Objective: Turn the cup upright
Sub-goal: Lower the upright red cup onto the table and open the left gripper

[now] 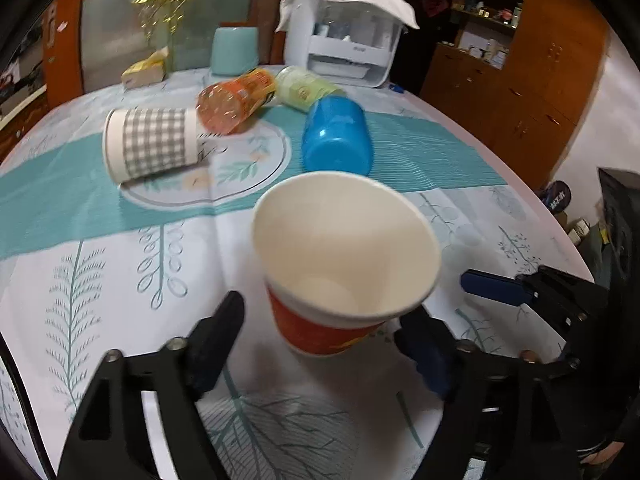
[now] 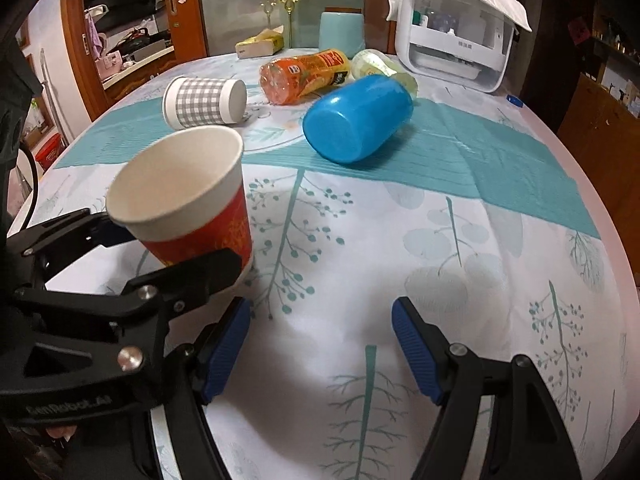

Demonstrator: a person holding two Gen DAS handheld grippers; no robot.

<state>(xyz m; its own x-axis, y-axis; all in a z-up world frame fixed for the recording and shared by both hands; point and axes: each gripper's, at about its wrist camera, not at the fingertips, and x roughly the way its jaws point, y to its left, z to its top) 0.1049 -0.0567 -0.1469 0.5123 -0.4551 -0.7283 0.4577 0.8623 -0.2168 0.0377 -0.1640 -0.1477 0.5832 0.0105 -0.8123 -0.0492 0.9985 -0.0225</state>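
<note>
Between my left gripper (image 1: 320, 344) fingers, spread wide, stands the red paper cup (image 1: 340, 256) upright on the table (image 1: 120, 280), seemingly unclamped. Right gripper (image 2: 320, 348) gapes empty beside it; farther back lie a blue cup (image 2: 356, 120) and checked cup (image 2: 204, 102).

At the left of the frame a red paper cup with a white inside (image 2: 188, 196) stands mouth up, slightly tilted, between the spread black fingers of the left gripper (image 2: 160, 248). Whether the fingers touch its wall cannot be told. Along the bottom edge the right gripper (image 2: 320, 344) holds its blue-padded fingers wide apart over the white leaf-printed tablecloth (image 2: 400, 240). Higher up lie a blue plastic cup (image 2: 356, 120), a grey-checked paper cup (image 2: 204, 102) and an orange bottle (image 2: 304, 74), all on their sides.
</note>
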